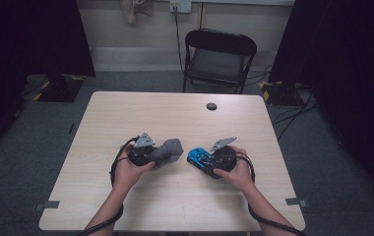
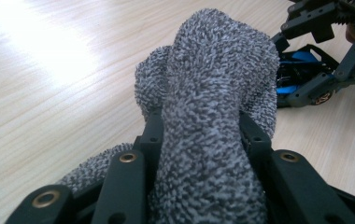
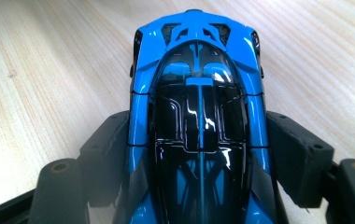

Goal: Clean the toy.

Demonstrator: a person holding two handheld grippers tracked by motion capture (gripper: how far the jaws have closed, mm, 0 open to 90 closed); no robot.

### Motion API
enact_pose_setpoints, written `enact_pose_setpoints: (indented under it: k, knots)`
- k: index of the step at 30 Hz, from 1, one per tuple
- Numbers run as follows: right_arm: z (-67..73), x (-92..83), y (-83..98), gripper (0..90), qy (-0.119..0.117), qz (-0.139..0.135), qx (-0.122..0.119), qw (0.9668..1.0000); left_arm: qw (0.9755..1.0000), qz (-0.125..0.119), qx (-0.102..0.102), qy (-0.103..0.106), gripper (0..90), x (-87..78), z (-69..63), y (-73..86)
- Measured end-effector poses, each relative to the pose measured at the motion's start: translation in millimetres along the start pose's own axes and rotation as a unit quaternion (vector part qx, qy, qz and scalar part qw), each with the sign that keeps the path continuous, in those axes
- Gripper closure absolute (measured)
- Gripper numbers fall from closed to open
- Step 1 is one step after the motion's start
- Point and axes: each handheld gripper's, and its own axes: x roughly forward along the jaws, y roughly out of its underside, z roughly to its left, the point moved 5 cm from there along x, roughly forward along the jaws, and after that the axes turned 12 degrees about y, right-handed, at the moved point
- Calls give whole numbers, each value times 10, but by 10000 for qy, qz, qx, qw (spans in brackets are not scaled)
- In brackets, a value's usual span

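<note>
A grey fuzzy cloth (image 1: 167, 152) is bunched between the jaws of my left gripper (image 1: 151, 155), which is shut on it just above the table. In the left gripper view the cloth (image 2: 213, 102) rises thick between the black jaws and spills over their left side. A blue and black toy car (image 1: 201, 159) is clamped by my right gripper (image 1: 213, 160), its nose pointing toward the cloth. In the right gripper view the car (image 3: 199, 107) lies lengthwise between the pads (image 3: 297, 154), which press on both its sides. The car and right gripper (image 2: 325, 79) also stand at the upper right of the left gripper view.
The light wooden table (image 1: 175, 118) has a round cable hole (image 1: 211, 106) near its far edge. A black folding chair (image 1: 218, 59) stands behind the table. Dark curtains hang at both sides, and cables lie on the grey floor at the right.
</note>
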Motion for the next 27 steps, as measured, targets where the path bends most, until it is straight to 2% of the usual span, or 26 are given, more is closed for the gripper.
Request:
enact_pose_setpoints:
  k: [3,5,6,14,16,21,27]
  knots:
    - [16,-1,15,265,53,-60,-129,9999,10000,7,25,-27,616,-1,16,18]
    - [23,9,25,250,88,-7,-260,9996,10000,22,40,-37,612,0,24,29]
    - [21,20,36,251,75,55,-199,9998,10000,21,27,-24,612,4,20,37]
    - [17,33,68,231,89,-175,-76,9998,9999,36,105,6,609,31,4,44]
    - [22,25,72,256,95,-194,-41,9998,10000,32,89,14,610,41,0,45]
    - [42,13,30,260,205,126,6,9997,9999,26,92,29,610,78,-9,49]
    - [54,6,18,261,294,232,57,9993,10000,-6,57,-28,610,62,23,42]
